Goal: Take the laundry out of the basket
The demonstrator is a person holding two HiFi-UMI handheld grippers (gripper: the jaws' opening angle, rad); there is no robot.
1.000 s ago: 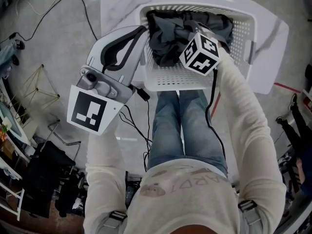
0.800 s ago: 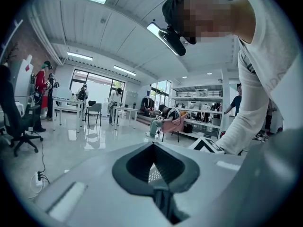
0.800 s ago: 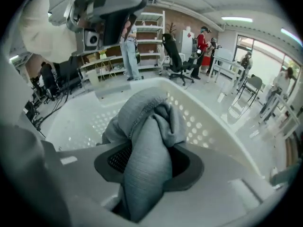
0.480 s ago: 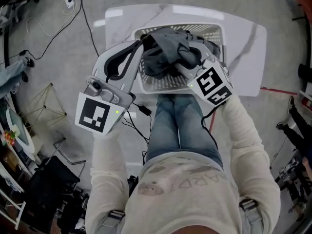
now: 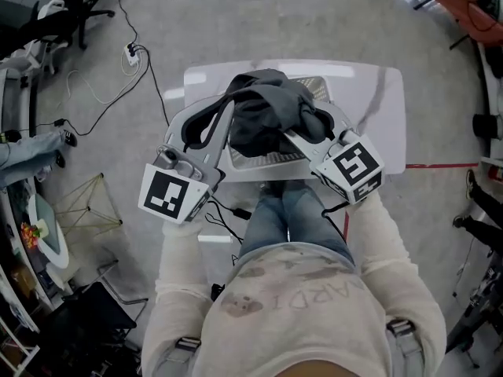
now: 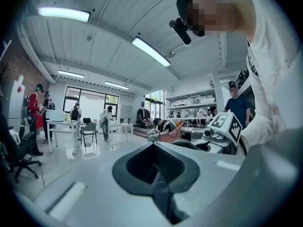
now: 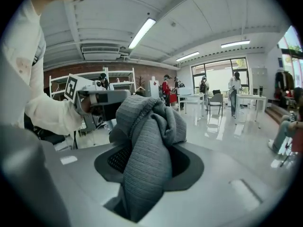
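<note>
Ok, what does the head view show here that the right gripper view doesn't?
Only the head view: the white basket on the white table, with the grey garment bundled over it between both grippers. Only the right gripper view: the ribbed knit of that cloth pinched between the jaws of the right gripper, and people standing across the room. Both: the grey garment and the left gripper.

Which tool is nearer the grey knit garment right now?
Right. The right tool is clamped on the grey knit garment; the left tool sits just beside the garment's left edge, jaws together with nothing between them.
</note>
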